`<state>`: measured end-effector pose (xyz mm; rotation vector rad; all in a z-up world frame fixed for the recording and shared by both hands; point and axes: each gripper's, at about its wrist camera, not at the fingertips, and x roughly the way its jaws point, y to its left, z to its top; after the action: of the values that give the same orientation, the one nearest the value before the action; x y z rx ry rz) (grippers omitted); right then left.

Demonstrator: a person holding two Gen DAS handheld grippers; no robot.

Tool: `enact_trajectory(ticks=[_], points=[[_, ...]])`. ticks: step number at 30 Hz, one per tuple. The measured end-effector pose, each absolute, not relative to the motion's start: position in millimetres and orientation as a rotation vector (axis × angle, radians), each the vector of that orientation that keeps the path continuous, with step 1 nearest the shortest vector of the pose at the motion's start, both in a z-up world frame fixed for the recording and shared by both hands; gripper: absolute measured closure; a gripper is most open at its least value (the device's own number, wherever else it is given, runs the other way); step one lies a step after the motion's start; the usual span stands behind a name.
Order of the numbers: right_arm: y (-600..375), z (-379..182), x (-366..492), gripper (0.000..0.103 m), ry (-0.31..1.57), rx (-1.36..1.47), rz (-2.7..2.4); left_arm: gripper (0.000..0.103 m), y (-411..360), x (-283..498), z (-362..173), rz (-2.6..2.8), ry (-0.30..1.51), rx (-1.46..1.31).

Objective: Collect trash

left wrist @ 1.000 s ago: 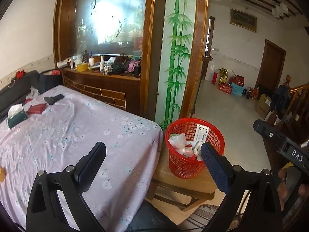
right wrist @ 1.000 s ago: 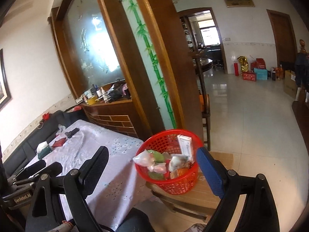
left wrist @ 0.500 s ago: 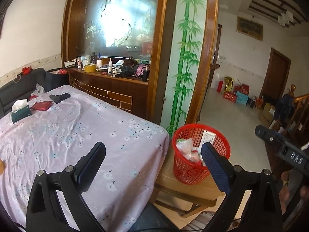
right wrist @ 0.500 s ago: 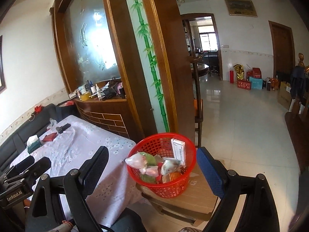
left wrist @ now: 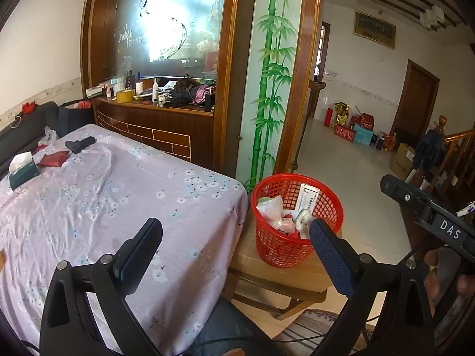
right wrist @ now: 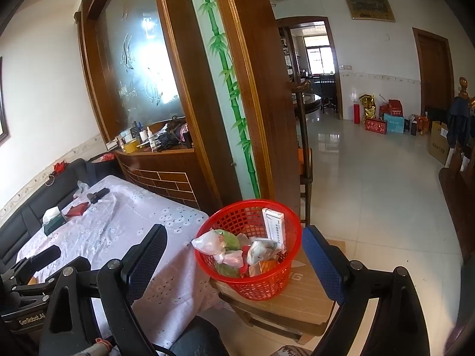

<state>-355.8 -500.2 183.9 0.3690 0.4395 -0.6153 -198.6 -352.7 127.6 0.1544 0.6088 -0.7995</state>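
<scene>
left hand-held gripper (left wrist: 234, 238): fingers apart, empty | right hand-held gripper (right wrist: 234, 244): fingers apart, empty | red basket (right wrist: 261, 284): holds trash (right wrist: 207, 241), on cardboard box (right wrist: 302, 296) beside cloth-covered worktop (left wrist: 89, 195); white carton (right wrist: 274, 227) upright inside

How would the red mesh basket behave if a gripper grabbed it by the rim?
The red basket is thin open plastic mesh, so the rim would probably flex. It holds only wrappers and a small white carton, so it is likely light. It tapers to a narrower base on the cardboard-topped stool, so a side push may tip it.
</scene>
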Motion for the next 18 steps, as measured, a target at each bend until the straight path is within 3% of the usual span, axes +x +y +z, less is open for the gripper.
enact_trajectory(ticks=[18], points=[[-497.4,185.0,-351.7,0.008,0.448,0.361,-0.612,0.004,-357.2,-201.1,129.4,-0.792,0.588,0.200]])
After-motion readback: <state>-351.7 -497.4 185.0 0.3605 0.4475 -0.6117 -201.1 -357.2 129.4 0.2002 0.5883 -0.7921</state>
